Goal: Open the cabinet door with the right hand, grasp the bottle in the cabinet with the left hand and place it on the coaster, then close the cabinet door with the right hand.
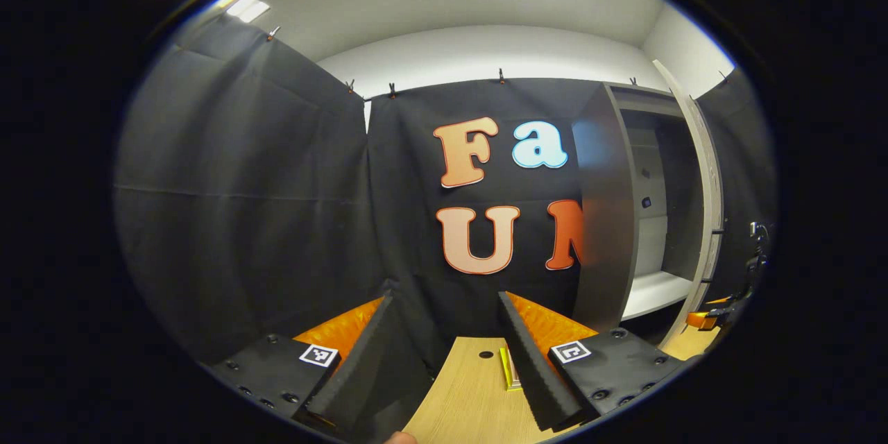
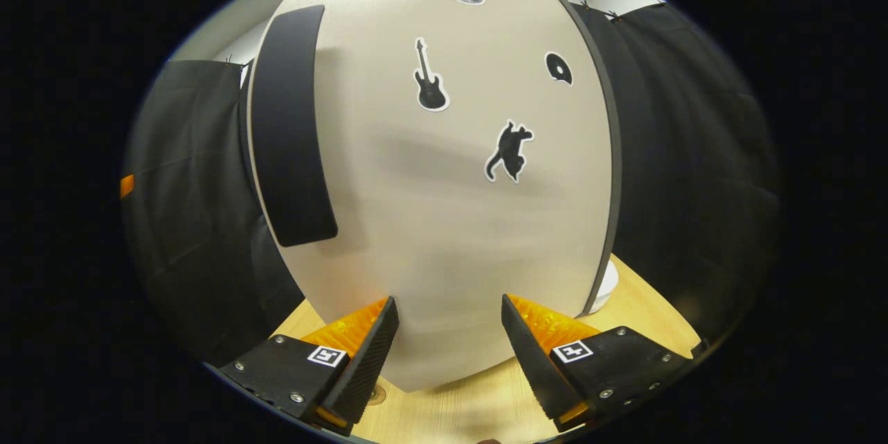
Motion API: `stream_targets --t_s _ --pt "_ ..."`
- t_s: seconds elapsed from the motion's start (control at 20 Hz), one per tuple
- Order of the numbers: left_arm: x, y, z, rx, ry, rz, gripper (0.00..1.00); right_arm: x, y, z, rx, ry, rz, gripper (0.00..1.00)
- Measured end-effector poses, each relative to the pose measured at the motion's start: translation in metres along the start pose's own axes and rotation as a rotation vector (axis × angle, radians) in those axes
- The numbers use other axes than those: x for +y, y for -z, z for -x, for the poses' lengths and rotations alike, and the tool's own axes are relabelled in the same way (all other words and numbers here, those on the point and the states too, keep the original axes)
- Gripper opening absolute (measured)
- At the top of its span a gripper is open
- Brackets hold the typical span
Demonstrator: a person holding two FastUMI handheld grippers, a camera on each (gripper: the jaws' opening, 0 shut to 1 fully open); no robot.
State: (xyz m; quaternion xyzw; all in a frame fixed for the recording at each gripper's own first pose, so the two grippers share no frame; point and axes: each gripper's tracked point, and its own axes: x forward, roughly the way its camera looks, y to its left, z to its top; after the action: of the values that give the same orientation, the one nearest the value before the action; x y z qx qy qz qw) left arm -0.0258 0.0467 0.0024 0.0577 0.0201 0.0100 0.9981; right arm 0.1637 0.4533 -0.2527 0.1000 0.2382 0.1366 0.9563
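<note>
Both tools released: left tool (image 1: 444, 343), right tool (image 2: 447, 347) facing cabinet door (image 2: 444, 222); cabinet (image 1: 642, 208) interior partly hidden.

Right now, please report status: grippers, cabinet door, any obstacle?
Left gripper open, empty. Right gripper open, facing cabinet door. Door stands open. Nothing in the way.

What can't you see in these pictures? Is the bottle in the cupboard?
- Bottle: I can't spot it. In the left gripper view the cupboard sits far off at the edge, its inside dim and partly blocked by its side wall.
- Cupboard inside, right gripper view: hidden behind the door.
- White thing behind the door: mostly covered; can't tell what it is.
</note>
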Motion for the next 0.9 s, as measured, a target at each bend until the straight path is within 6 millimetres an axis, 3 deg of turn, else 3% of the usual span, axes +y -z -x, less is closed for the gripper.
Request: stream_targets --t_s 0.9 --pt "-0.016 0.011 -0.037 0.008 0.009 0.003 0.95 0.002 -0.002 -0.026 -0.006 0.015 -0.008 0.93"
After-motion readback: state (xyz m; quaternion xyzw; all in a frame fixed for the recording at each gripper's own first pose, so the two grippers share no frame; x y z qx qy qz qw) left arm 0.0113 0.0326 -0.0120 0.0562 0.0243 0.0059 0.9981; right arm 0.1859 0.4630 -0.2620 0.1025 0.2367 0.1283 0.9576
